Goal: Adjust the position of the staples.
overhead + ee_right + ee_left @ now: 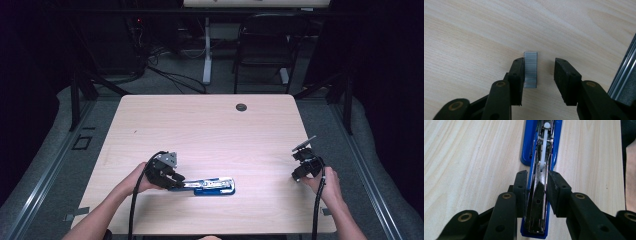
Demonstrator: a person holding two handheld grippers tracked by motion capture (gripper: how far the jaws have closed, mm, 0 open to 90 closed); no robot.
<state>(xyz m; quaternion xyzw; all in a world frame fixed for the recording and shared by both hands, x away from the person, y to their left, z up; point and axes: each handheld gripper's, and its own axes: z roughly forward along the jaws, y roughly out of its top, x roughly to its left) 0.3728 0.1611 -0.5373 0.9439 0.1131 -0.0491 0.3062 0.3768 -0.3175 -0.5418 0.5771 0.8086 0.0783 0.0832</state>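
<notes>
A blue stapler (212, 186) lies opened out flat near the table's front edge, its metal magazine (541, 157) facing up. My left gripper (177, 182) is shut on the stapler's near end, one pad pressed to each side of the magazine (537, 176). At the right edge of the table my right gripper (298, 176) points down. A short strip of staples (530, 68) lies on the wood between its jaws (539, 63). The left pad (517, 72) is against the strip. The right pad (564, 75) stands clear of it, so this gripper is open.
The light wooden table (200, 125) has a dark cable hole (241, 107) near its far edge. A folding chair (265, 45) and a desk leg stand beyond it. A metal rail (624, 80) runs just past the table's right edge, close to my right gripper.
</notes>
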